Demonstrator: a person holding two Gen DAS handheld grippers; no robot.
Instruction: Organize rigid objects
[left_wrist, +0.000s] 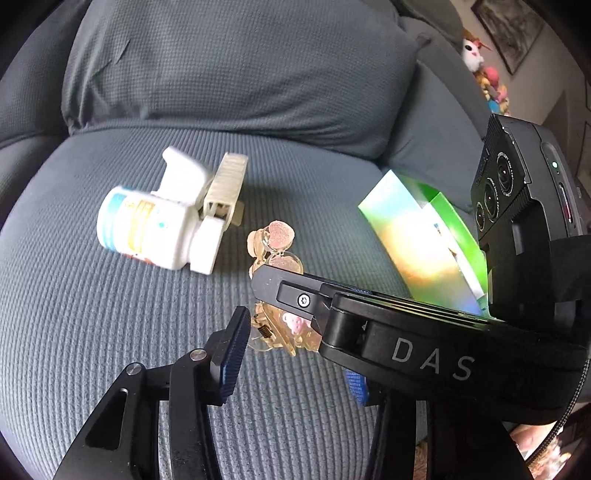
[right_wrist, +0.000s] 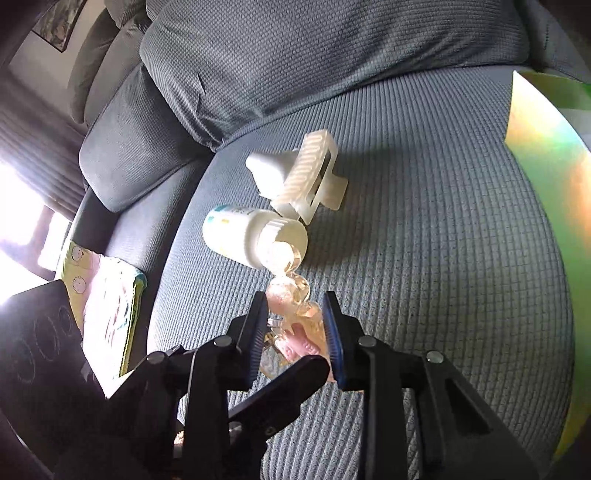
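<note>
Hair clip (right_wrist: 295, 325), translucent amber, sits at lower centre, clenched between my right gripper (right_wrist: 295, 332) pads. My left gripper (left_wrist: 291, 354) brackets it too, though whether it presses I cannot tell. Grasp step; next, lift it clear of the pill bottle (right_wrist: 240, 236) toward the green box (right_wrist: 546, 184), probably.

The letters "DAS" are printed in grey on the black body of the right gripper (left_wrist: 273, 291); the bottle (left_wrist: 147, 229) label is illegible.

Both wrist cameras look steeply down, close over the grey ribbed fabric sofa seat (left_wrist: 110, 332). They share the white plastic bottle (left_wrist: 147, 229) and clear amber hair clip (right_wrist: 291, 325), seen from opposite sides
</note>
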